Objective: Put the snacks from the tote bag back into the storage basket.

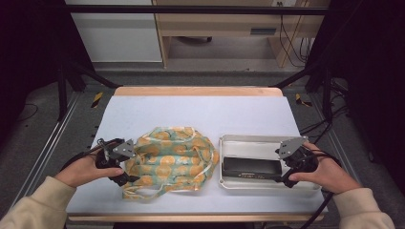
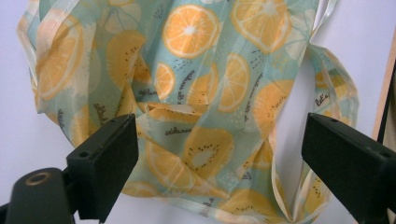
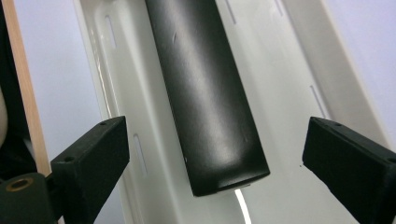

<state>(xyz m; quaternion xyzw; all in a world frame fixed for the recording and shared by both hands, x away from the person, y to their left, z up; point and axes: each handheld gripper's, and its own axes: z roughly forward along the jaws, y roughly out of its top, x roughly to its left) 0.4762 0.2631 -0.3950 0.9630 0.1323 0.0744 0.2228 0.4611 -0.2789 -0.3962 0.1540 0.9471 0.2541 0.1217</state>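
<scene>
While the fruit-print bag [image 1: 174, 160] lay crumpled just left of the white tray [image 1: 258, 142], the left gripper [image 1: 125, 179] stood wide at the bag's left edge. Right gripper [image 1: 285, 180], also wide, straddled the black box [image 1: 251, 167] inside the tray.

High view overhead, facing forward; gripper views close, sharing bag [image 1: 172, 160], tray [image 1: 267, 143].

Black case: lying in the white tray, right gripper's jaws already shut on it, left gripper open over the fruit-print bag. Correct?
Not quite. The right gripper is open: the right gripper view shows its jaws spread wide on either side of the black case, touching nothing. The rest holds: the case lies in the white tray, and the left gripper is open over the fruit-print bag.
</scene>
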